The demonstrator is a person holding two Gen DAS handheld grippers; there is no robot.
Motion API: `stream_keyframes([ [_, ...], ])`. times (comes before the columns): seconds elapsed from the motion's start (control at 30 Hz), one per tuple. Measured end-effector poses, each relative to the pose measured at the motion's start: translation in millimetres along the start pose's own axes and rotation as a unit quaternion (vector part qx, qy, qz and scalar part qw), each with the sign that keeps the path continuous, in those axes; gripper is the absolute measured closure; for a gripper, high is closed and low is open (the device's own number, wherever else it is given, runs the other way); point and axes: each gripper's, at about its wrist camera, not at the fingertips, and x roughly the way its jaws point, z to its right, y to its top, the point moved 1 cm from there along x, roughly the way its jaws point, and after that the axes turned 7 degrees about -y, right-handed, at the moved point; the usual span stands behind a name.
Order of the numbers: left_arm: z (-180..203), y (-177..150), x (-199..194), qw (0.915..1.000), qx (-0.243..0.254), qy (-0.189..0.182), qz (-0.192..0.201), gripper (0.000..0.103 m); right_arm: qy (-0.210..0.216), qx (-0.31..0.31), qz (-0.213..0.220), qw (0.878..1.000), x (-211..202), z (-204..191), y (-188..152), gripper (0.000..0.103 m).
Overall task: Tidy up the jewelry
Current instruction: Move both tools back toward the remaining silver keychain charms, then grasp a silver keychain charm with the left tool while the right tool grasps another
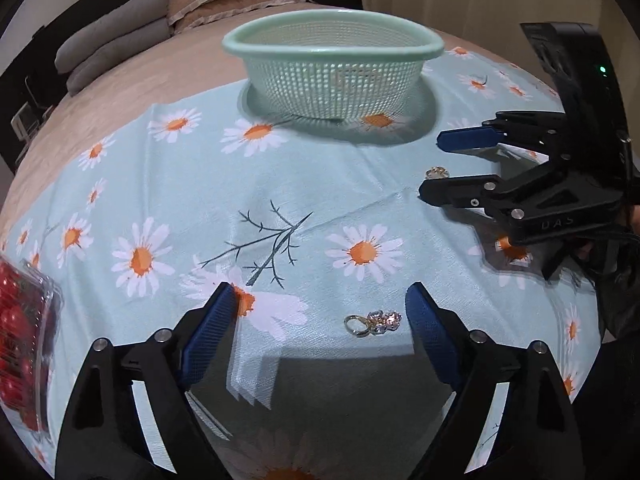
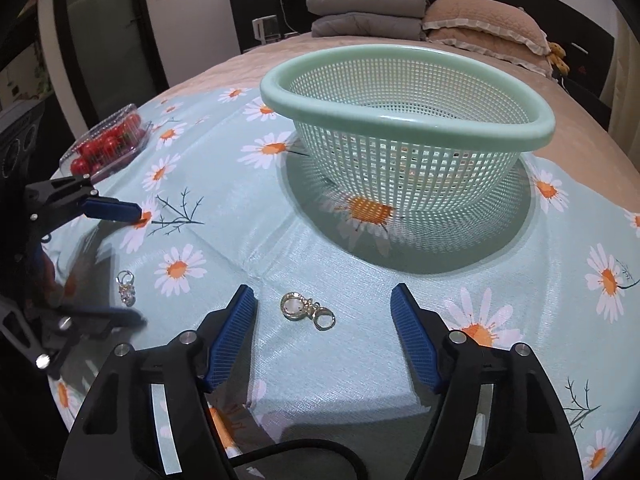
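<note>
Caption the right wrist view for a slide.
Open right gripper straddling a charm on the daisy cloth, green basket behind.

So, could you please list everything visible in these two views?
basket: one, mint green, far middle of cloth, looks empty
jewelry pieces: two, silver-gold, on the cloth; one between left fingers, one between right fingers
tomato box: one, clear, red tomatoes, cloth's left edge
cloth: one, pale blue, daisies, over bed
pillows: beige, bed's head
folded blankets: grey, beside pillows
left gripper: black, blue pads, open
right gripper: same, open
</note>
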Motion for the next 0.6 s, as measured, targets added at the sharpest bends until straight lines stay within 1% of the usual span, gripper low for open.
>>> stream_keyframes([
  [0.03,-0.1,-0.9,-0.8,0.9999,-0.003,-0.005,0.009,0.023,-0.007,-0.005,-0.001,1.0,1.0,-2.0,-0.3,0.039],
  [0.07,1.8,-2.1,-0.8,0.9999,0.001,-0.004,0.009,0.026,-0.012,-0.008,-0.002,1.0,1.4,-3.6,-0.6,0.04],
  [0.1,4.4,-3.2,-1.3,0.9999,0.008,-0.001,0.011,0.028,-0.012,-0.013,-0.001,1.0,1.2,-5.5,-0.8,0.046],
  [0.13,6.8,-4.0,-1.6,0.9998,0.014,-0.001,0.012,0.032,-0.009,-0.016,0.0,1.0,1.3,-6.4,-0.9,0.053],
  [0.2,10.0,-5.4,-2.9,0.9997,0.02,-0.002,0.013,0.038,-0.006,-0.018,-0.001,1.0,1.8,-6.9,-1.1,0.062],
  [0.23,11.2,-6.0,-3.6,0.9996,0.024,-0.004,0.014,0.044,-0.008,-0.014,-0.001,1.0,1.8,-5.6,-0.6,0.069],
  [0.27,12.2,-6.4,-4.2,0.9995,0.026,-0.008,0.015,0.053,-0.017,-0.006,0.0,1.0,2.1,-3.2,-0.8,0.075],
  [0.3,13.1,-6.7,-4.6,0.9994,0.027,-0.013,0.017,0.057,-0.025,0.002,0.0,1.0,1.8,-0.2,-0.9,0.086],
  [0.37,13.2,-6.9,-4.8,0.9994,0.027,-0.014,0.018,0.068,-0.018,0.01,0.0,1.0,1.5,2.7,-1.8,0.086],
  [0.47,14.5,-6.1,-6.2,0.9994,0.028,-0.005,0.018,0.078,-0.027,0.002,0.001,1.0,1.4,-0.3,-1.6,0.086],
  [0.6,15.7,-7.2,-8.3,0.9995,0.028,-0.006,0.015,0.08,-0.016,0.011,0.001,1.0,1.5,2.8,-1.8,0.086],
])
